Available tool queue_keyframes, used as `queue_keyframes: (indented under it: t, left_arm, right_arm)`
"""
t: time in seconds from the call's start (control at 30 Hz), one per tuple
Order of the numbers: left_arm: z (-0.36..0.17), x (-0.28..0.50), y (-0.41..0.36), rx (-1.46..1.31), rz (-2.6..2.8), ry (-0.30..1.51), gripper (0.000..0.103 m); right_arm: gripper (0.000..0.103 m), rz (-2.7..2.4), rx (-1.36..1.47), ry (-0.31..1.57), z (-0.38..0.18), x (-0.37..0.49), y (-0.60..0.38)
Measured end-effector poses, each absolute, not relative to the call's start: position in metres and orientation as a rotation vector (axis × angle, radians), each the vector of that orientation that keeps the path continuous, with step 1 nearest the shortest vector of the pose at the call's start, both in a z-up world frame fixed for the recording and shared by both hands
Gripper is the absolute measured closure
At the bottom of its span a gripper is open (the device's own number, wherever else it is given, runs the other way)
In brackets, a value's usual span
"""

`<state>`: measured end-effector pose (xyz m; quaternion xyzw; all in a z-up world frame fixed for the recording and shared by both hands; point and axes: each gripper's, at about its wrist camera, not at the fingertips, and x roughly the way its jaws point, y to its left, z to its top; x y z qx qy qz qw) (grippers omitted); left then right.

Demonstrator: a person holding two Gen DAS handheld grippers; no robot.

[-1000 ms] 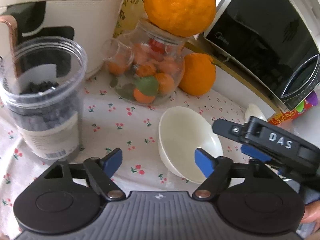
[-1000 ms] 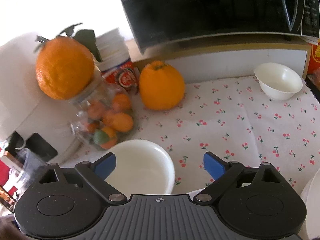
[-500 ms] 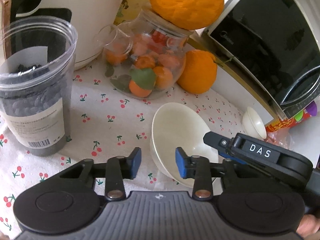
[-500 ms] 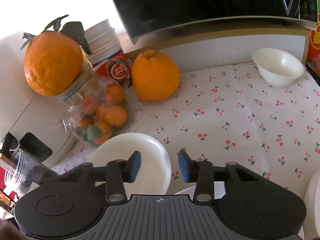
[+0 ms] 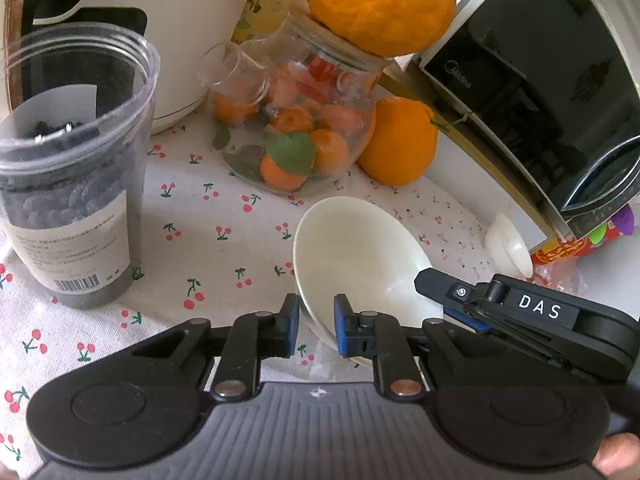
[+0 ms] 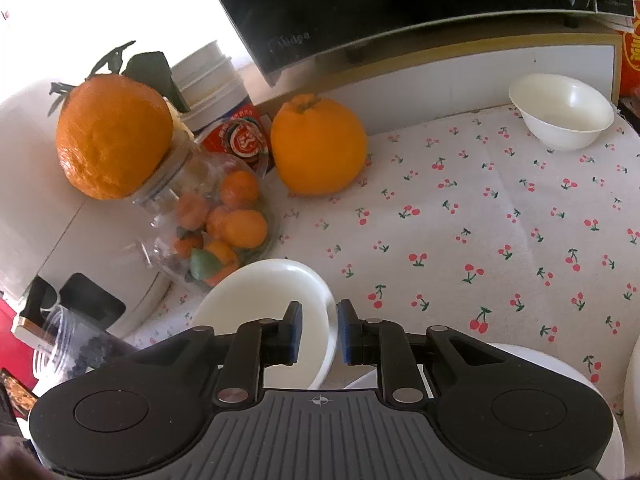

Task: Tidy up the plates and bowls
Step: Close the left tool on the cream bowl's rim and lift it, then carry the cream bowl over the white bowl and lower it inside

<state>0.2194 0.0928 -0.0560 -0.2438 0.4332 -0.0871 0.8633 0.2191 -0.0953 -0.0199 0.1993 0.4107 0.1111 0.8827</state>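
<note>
Both grippers are clamped on one white bowl [image 5: 360,264], each from its own side: the left gripper [image 5: 316,326] has its blue pads pinching the bowl's near rim, and the right gripper [image 6: 318,334] pinches the opposite edge of that bowl [image 6: 272,304], one pad inside and one outside the wall. In the left wrist view the right gripper's black body, marked DAS, reaches in at the bowl's right side. The bowl sits tilted over the cherry-print tablecloth [image 6: 480,220], just in front of a glass jar of small oranges [image 5: 296,140] that has a large orange [image 5: 380,0] balanced on its mouth. A second, smaller white bowl [image 6: 560,110] stands upright well apart, at the far edge of the cloth beneath the microwave [image 6: 400,4]. Another orange [image 6: 318,146] rests on the cloth beside the jar, and a clear tub of dark pieces [image 5: 72,168] stands to the left
</note>
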Motion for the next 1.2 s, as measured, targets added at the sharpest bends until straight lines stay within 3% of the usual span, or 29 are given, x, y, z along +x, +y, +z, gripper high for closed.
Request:
queue_keyframes:
  t: [1.2]
  left_arm:
    - [-0.013, 0.191, 0.039, -0.473, -0.364, 0.886, 0.087]
  right_arm:
    - [0.083, 0.165, 0.439, 0.807, 0.029, 0.161, -0.172]
